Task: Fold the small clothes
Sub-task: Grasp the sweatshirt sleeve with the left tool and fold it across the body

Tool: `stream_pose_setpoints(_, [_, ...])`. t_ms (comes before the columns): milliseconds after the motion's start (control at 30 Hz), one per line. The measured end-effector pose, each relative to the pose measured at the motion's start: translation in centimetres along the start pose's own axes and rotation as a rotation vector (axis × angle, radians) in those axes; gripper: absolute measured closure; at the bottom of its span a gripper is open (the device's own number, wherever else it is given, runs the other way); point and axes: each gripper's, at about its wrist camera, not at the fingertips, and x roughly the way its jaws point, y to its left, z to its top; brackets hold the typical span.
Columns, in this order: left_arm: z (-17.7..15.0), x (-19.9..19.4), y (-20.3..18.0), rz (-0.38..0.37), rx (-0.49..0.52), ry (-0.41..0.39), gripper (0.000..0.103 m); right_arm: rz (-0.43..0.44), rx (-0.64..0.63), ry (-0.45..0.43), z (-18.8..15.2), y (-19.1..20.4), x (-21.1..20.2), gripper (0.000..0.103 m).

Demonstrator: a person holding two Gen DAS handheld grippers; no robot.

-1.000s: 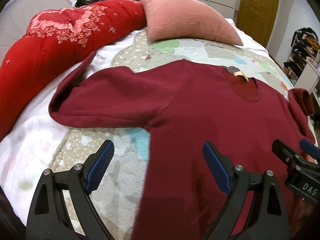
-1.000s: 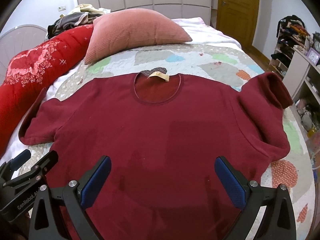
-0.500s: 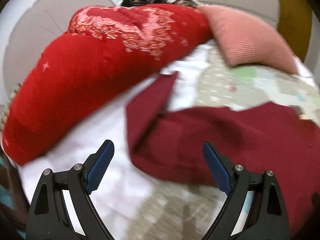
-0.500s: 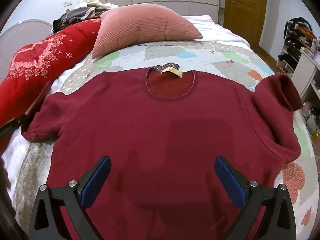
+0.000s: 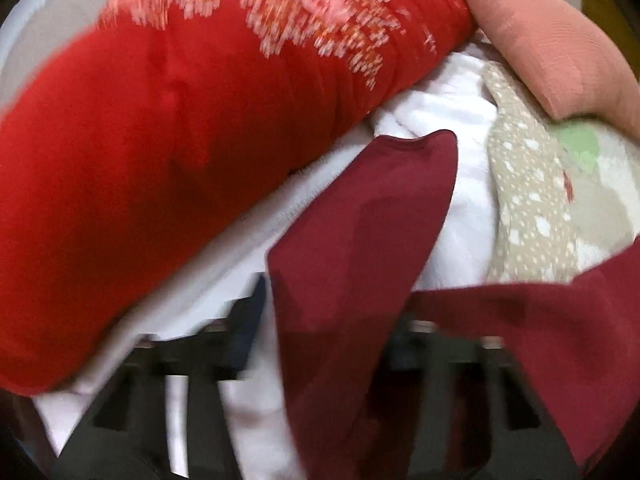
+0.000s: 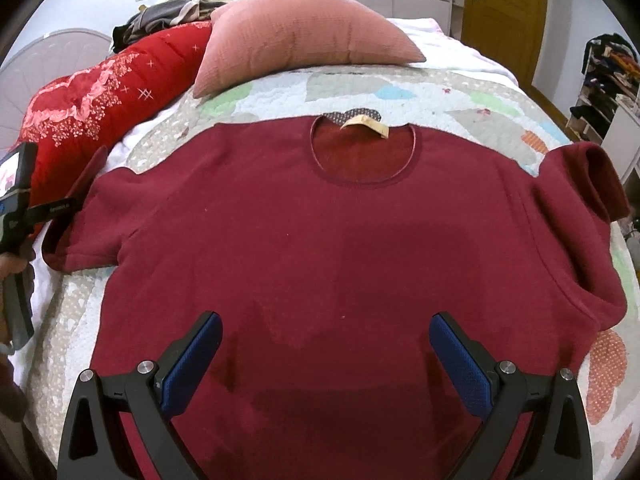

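My left gripper (image 5: 320, 344) is closing around the left sleeve (image 5: 360, 248) of the dark red knit sweater (image 6: 340, 248), and the cloth runs straight down between its jaws, though the blur keeps me from telling whether the pads already press on it. My right gripper (image 6: 324, 360) hangs with its blue-padded jaws wide apart and empty above the lower front of the sweater, which lies flat, neck hole up, on the pale patchwork quilt (image 6: 420, 92) that covers the bed. Just beyond the sleeve sits white bedding (image 5: 460, 128), then the long red embroidered bolster (image 5: 160, 140), with the ribbed pink cushion (image 6: 300, 36) at the head of the bed. I judge this as the start of the first fold, the sleeve about to come in over the body. The risk I see is catching the white bedding along with the sleeve, since the two lie touching right where my jaws meet; that would drag the bedding and wrinkle the sweater. A shallow bite could also let the thick knit slip out midway, and the far sleeve (image 6: 588, 176), already bunched up, may fold unevenly
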Motion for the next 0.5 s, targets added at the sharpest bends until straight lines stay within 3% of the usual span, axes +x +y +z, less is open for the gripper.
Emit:
stream_pose_setpoints(167, [-0.2,-2.1,0.4,-0.068,-0.046,-0.009,0.087,0.015,0.018,0.007,-0.1,-0.3,0.1,0.0])
stream_pose_setpoints(300, [0.1,-6.3,-0.3,-0.294,-0.113,-0.029,0.089,0.008,0.036,-0.005,0.0,-1.0,-0.1,0.0])
stream_pose_setpoints(500, [-0.3,-15.5,-6.8,-0.515,0.001,-0.148,0.089,0.009,0.057,-0.03,0.2,-2.0,-1.5,0.0])
